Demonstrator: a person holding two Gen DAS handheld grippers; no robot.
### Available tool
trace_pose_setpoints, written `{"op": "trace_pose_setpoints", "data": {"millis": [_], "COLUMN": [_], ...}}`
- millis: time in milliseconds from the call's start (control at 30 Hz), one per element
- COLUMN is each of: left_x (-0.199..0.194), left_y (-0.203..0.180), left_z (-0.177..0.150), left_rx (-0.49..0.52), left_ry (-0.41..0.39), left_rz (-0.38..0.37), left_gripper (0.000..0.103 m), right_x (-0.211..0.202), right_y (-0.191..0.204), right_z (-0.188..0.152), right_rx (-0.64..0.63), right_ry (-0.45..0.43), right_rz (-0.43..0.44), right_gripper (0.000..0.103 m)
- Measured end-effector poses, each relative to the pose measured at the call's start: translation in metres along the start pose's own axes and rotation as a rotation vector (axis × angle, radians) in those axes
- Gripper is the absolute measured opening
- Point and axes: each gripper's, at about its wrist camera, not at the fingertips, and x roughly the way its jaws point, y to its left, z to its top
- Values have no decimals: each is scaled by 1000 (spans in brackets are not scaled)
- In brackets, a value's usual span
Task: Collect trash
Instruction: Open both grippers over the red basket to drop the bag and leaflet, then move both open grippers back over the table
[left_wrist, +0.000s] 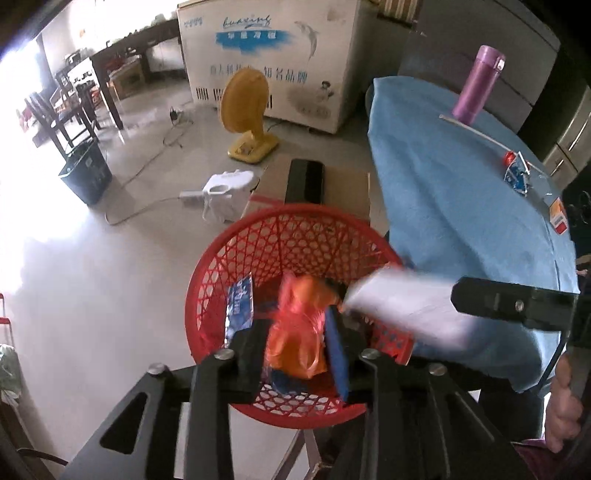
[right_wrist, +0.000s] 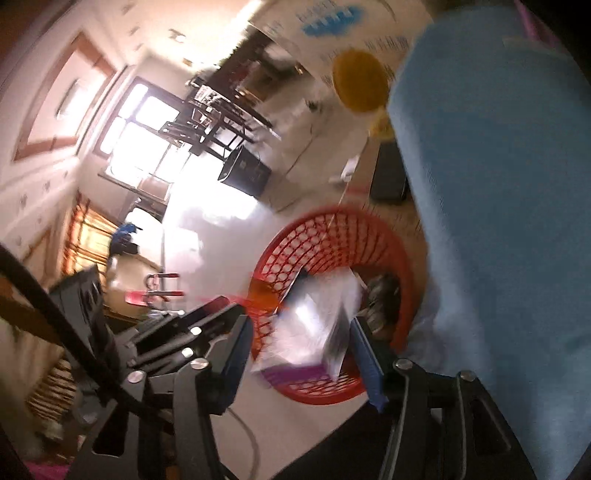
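A red mesh basket (left_wrist: 258, 236) sits on the floor beside the blue-clothed table (left_wrist: 443, 206). My left gripper (left_wrist: 295, 339) is over the basket, shut on an orange plastic bag (left_wrist: 295, 332). A blue-white wrapper (left_wrist: 240, 306) lies inside the basket. My right gripper (right_wrist: 299, 347) is open over the basket (right_wrist: 332, 236); a white paper wrapper (right_wrist: 314, 317) sits blurred between its fingers, and I cannot tell if it touches them. It also shows in the left wrist view (left_wrist: 399, 306). On the table lie a blue crumpled carton (left_wrist: 517, 173), a straw (left_wrist: 476, 133) and an orange-white packet (left_wrist: 558, 218).
A purple flask (left_wrist: 476, 85) stands on the table. On the floor are a yellow fan (left_wrist: 247, 114), a white appliance with cord (left_wrist: 225, 192), a dark bin (left_wrist: 86, 173) and a black box (left_wrist: 306, 181). A white freezer (left_wrist: 269, 62) stands behind.
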Motion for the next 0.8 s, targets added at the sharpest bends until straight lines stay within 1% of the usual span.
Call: {"op": "trace_pose_setpoints", "data": {"millis": [67,133,200,300,333,367,567,667,800], "left_x": [-2,-4,-5,-3,-2,-1,-5,-9,-16], "left_y": [2,3,1,-4,-9,-14,-45,-62,-95], "left_z": [-1,-1,0,1,1,1,3,8,19], "left_rx": [-6,-3,1,5,13,24,87,125,190], "left_ry": [-9,-22,-25,-22,-20,-17,-18,-22,-43], "left_rz": [12,22,26,9,0,-9,-47,-55,-70], "left_gripper": [55,55,55,55,55,55,55,55,56], "right_x": [2,-8,-13,-32,-39,-45,-69,-88,-111], "right_y": [-8,-16,-16,-19,-22,-19,-32,-46,-64], "right_z": [2,1,2,-2,-3,-6,-8,-12,-16], "right_rx": [34,45,46,40,39,43,81,104,139], "right_ry": [-5,-49,-91,-152,-172,-183,-239,-280,-329], "right_rz": [13,25,22,12,3,-2,-19,-22,-23], "right_gripper": [61,61,61,61,61,61,61,61,61]}}
